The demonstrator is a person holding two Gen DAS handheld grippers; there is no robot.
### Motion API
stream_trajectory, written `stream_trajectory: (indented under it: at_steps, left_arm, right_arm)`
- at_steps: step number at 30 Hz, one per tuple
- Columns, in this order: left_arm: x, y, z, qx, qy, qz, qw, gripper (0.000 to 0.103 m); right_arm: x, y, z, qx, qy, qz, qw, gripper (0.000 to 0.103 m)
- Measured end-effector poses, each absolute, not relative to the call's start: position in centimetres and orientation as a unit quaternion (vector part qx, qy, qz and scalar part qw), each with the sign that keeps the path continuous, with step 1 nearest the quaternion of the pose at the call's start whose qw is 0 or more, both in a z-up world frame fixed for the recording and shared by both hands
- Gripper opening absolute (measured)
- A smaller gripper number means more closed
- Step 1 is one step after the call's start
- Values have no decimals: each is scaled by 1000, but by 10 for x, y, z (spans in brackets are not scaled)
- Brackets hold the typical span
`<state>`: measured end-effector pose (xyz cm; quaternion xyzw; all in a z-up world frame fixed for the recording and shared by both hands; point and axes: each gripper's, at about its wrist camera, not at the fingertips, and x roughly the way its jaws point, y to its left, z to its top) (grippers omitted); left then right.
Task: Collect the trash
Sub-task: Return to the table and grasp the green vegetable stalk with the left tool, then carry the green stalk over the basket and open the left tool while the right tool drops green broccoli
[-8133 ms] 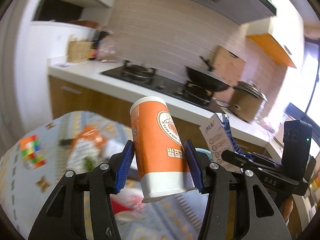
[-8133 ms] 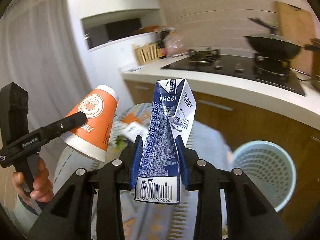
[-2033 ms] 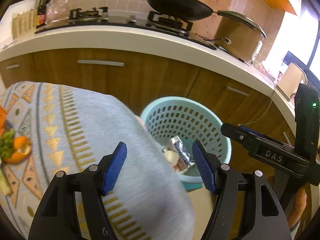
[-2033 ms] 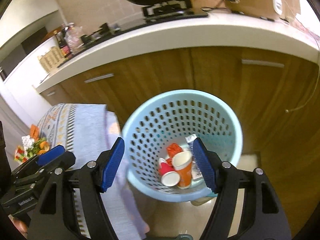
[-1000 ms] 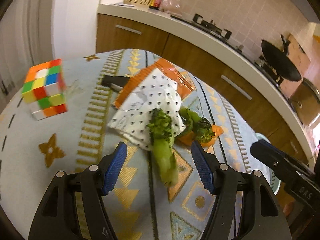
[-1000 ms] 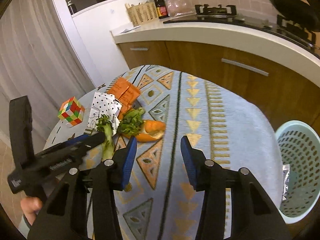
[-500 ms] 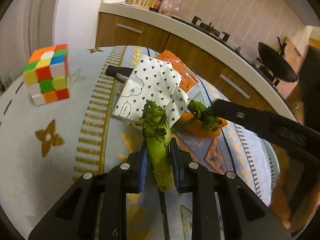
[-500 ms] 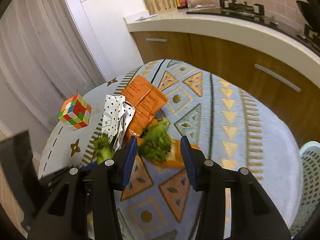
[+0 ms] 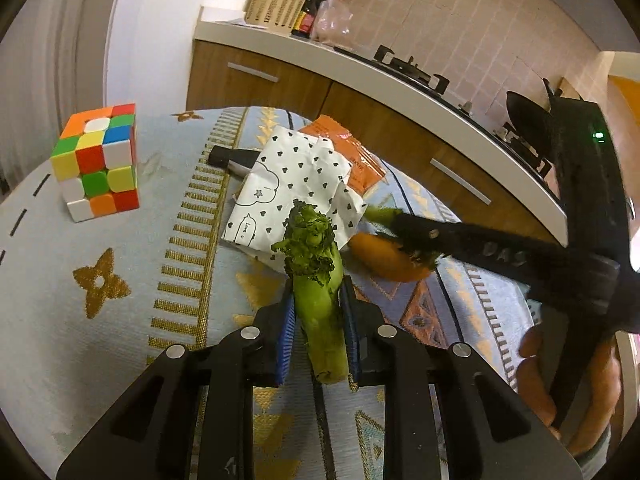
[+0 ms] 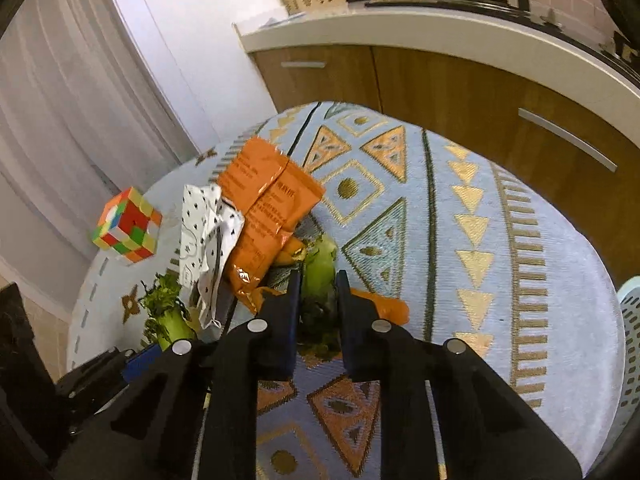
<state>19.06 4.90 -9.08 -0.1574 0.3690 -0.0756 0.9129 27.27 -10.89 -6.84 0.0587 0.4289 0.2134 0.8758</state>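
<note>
My left gripper (image 9: 318, 312) is shut on a green vegetable stalk with a leafy top (image 9: 316, 268), held just above the patterned tablecloth (image 9: 120, 280). My right gripper (image 10: 318, 280) is shut on a second green leafy stalk (image 10: 318, 264) lying beside a piece of carrot (image 10: 384, 304). In the left wrist view the right gripper (image 9: 404, 236) reaches in from the right over the carrot (image 9: 384, 258). A white dotted paper wrapper (image 9: 288, 184) and an orange packet (image 10: 268, 196) lie just behind. The left-held stalk also shows in the right wrist view (image 10: 168, 320).
A Rubik's cube (image 9: 98, 160) stands at the table's left side. A black marker (image 9: 232, 158) lies behind the wrapper. A light blue perforated basket (image 10: 632, 344) stands on the floor right of the table. Wooden kitchen cabinets (image 10: 460, 92) lie beyond.
Both grippers dropped earlier trash into the basket and came back to the table. In the last second the left closed on one green stalk and the right closed on the other beside the carrot.
</note>
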Motion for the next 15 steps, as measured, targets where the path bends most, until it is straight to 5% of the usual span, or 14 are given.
stream_trajectory:
  at_steps: [15]
  left_arm:
    - [178, 13, -64, -108, 347, -99, 926, 20]
  right_arm:
    - [230, -199, -25, 123, 374, 169, 903, 14]
